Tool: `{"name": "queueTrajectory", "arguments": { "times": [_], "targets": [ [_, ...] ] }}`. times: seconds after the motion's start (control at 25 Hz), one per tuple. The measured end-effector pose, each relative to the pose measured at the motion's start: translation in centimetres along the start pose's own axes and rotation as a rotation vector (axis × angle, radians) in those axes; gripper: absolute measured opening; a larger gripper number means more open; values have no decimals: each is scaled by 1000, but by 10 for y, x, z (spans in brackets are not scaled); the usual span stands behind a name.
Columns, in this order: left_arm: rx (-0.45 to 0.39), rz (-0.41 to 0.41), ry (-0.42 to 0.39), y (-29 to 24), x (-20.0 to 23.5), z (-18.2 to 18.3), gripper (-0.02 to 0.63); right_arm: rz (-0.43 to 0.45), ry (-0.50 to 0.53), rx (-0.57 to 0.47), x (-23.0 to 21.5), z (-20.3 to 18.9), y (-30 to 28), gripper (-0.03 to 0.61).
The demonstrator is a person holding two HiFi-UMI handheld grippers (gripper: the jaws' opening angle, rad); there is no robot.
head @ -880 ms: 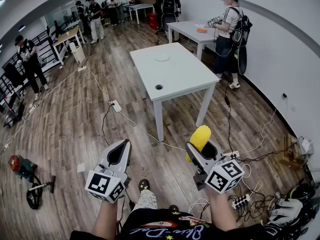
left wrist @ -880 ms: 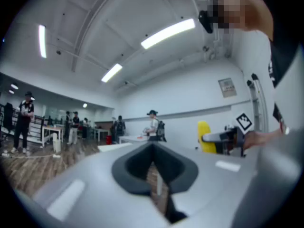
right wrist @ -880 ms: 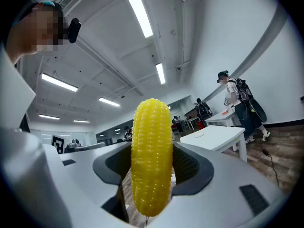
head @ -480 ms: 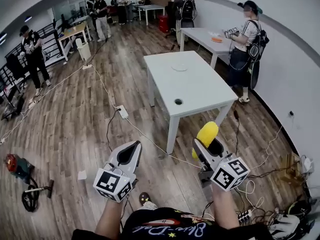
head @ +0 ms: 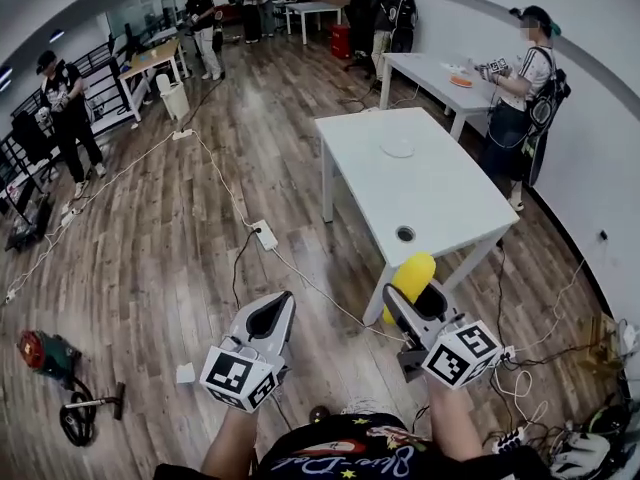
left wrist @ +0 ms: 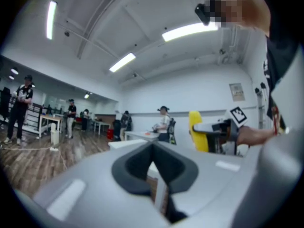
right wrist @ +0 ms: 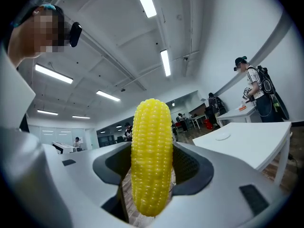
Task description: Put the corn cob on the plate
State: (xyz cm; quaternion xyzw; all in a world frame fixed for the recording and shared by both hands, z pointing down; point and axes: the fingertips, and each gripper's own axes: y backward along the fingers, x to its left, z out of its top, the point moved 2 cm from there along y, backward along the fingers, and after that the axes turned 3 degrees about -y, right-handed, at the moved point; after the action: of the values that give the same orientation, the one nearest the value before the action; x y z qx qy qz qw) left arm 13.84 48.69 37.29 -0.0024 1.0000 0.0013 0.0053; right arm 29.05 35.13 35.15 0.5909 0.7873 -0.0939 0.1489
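Observation:
A yellow corn cob (head: 412, 276) stands upright between the jaws of my right gripper (head: 408, 303), which is shut on it. In the right gripper view the corn cob (right wrist: 151, 156) fills the middle, with the right gripper (right wrist: 151, 179) pressing its sides. A small white plate (head: 398, 149) lies on the white table (head: 440, 203) ahead; the plate (right wrist: 221, 137) also shows at the right of the right gripper view. My left gripper (head: 279, 306) is held level beside the right one. Its jaws are together, and the left gripper (left wrist: 155, 164) holds nothing.
Cables and a power strip (head: 265, 236) run across the wooden floor before the table. A red vacuum cleaner (head: 45, 353) lies at the lower left. A person (head: 525, 88) stands by a second table (head: 430, 73) at the right; several others stand farther back.
The view has shifted, so the white table now sits farther right and lower in the picture. Both grippers keep their pose, and the corn cob stays in the right one.

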Motion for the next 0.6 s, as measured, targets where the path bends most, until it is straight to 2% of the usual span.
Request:
{"name": "queueTrajectory", "arguments": {
  "times": [0.2, 0.4, 0.6],
  "targets": [
    [6, -18, 8, -58, 44, -9, -11, -61, -18, 8, -53, 5, -48, 258],
    [25, -25, -31, -132, 108, -13, -11, -85, -51, -31, -119, 17, -123, 256],
    [18, -18, -76, -226, 175, 5, -11, -92, -49, -55, -177, 46, -204, 258]
  ]
}}
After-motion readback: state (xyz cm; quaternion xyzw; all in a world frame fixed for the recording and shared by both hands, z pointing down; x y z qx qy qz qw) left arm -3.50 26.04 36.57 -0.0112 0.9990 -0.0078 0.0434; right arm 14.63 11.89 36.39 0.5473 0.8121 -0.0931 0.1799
